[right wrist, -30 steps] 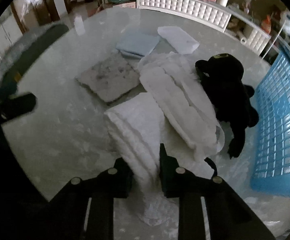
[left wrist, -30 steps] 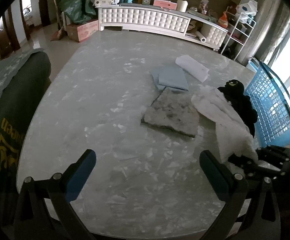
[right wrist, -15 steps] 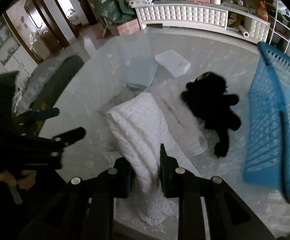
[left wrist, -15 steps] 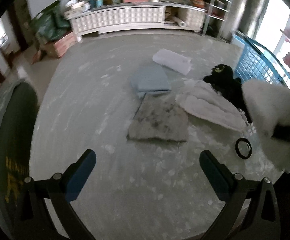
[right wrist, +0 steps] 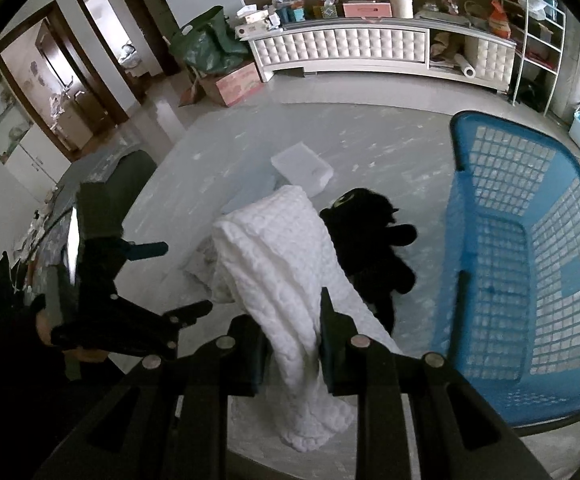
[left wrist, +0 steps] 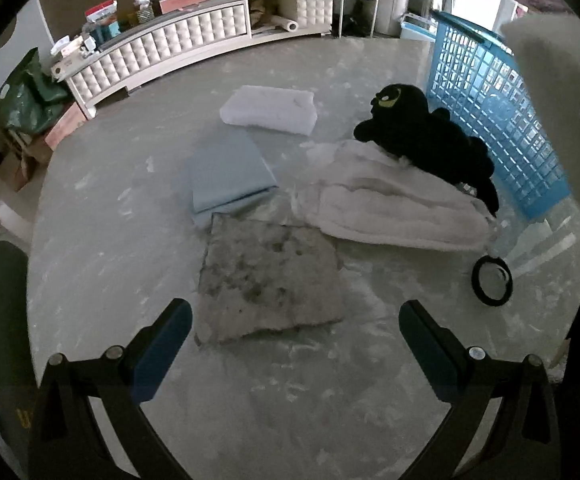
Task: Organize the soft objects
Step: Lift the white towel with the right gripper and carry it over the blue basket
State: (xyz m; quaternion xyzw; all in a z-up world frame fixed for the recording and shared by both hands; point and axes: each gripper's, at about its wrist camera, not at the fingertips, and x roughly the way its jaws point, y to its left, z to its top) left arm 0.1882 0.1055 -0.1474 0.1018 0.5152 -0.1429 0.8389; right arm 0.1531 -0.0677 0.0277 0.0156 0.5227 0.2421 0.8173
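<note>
Jaws closed tight on a white quilted towel (right wrist: 274,264): that is the right gripper (right wrist: 293,344), low in the right wrist view, with the cloth draped up over the fingers and hanging down below them. The left gripper (left wrist: 295,334) stands wide open with nothing between its blue pads (left wrist: 162,344), at the bottom of the left wrist view, above the marble table (left wrist: 130,240).

Only the left wrist view shows the grey mat (left wrist: 270,280) at frame centre, the folded light-blue cloth (left wrist: 230,174) touching its upper edge, the fluffy white blanket (left wrist: 386,208) right of centre, and a black ring (left wrist: 492,282) at lower right.

Only the right wrist view looks down into the blue basket (right wrist: 530,264) at right.

Both views show the black plush toy (left wrist: 422,140) beside the basket and the folded white pad (left wrist: 268,110) above centre.
</note>
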